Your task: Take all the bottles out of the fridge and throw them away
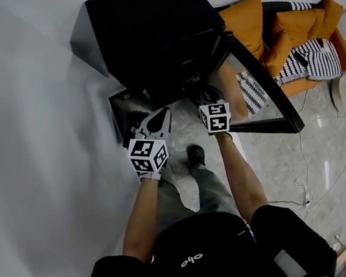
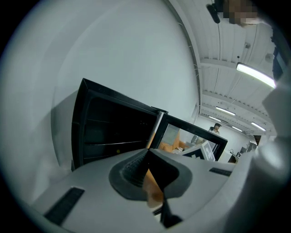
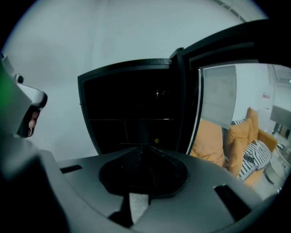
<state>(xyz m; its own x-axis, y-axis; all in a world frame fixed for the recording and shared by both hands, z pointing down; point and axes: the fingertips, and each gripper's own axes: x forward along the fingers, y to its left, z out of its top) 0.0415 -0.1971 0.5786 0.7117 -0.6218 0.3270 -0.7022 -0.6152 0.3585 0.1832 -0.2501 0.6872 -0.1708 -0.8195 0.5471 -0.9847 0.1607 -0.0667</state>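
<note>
Black all over, the fridge (image 1: 149, 33) stands against a white wall (image 1: 20, 127) with its glass door (image 1: 263, 86) swung open. From the head view we see only its top and the door. Both gripper views look into the cabinet, where shelves (image 3: 132, 119) show, but the dark interior hides any bottles, so we cannot tell where they sit. The left gripper (image 2: 148, 154) has its jaws clenched on nothing, and the right gripper (image 3: 143, 148) has its jaws together and empty too; both hang before the opening. Only the left gripper view shows ceiling lights (image 2: 254, 74) and a distant person (image 2: 216, 128). The orange sofa (image 1: 245, 20) with striped cushions (image 1: 318, 61) shows plainly in the head and right gripper views. A white logo (image 1: 193, 259) on our black shirt is too small to read.
</note>
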